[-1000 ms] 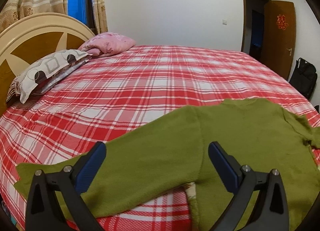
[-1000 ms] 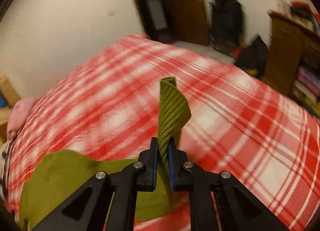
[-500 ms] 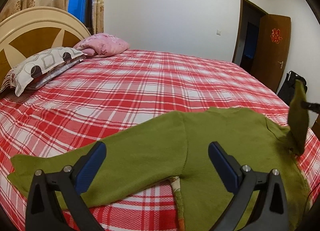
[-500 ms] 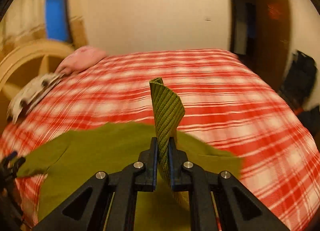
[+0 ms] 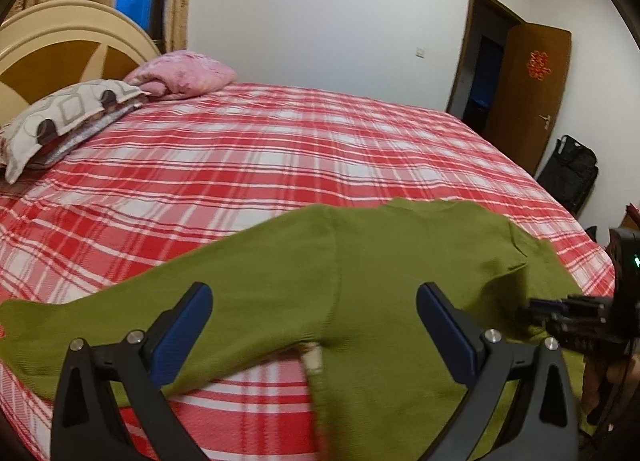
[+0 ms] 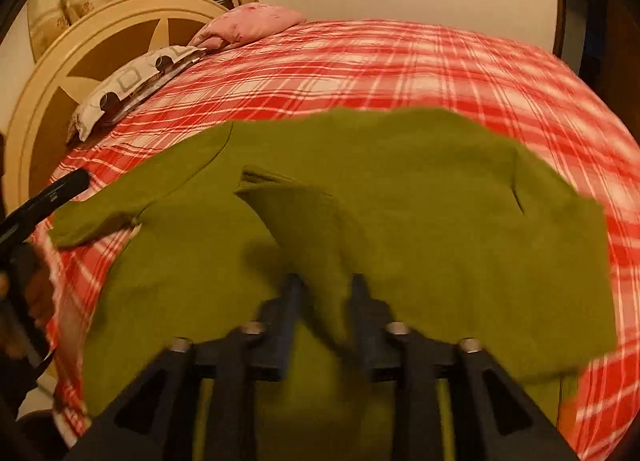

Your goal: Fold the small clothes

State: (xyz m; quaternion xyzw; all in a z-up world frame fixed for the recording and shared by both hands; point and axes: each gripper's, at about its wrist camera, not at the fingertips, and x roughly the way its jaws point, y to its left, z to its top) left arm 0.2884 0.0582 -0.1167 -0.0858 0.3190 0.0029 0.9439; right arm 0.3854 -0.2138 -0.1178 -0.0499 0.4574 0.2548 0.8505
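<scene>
A green knit sweater [image 5: 360, 273] lies spread on the red plaid bed [image 5: 260, 149], one sleeve [image 5: 120, 321] stretched to the left. My left gripper [image 5: 314, 307] is open and empty just above the sweater near the armpit. In the right wrist view the other sleeve [image 6: 304, 221] is folded across the sweater body [image 6: 440, 181]. My right gripper [image 6: 323, 285] has its jaws parted with the sleeve lying loosely between them; it also shows at the right edge of the left wrist view [image 5: 560, 311].
Two pillows, one patterned [image 5: 68, 117] and one pink [image 5: 184, 73], lie by the headboard [image 5: 60, 49]. A brown door [image 5: 524, 93] stands open at the far right with a black bag [image 5: 568, 169] beside it.
My right gripper carried the held sleeve across over the sweater body, lowered it and opened its jaws. My left gripper stayed open and shifted slightly.
</scene>
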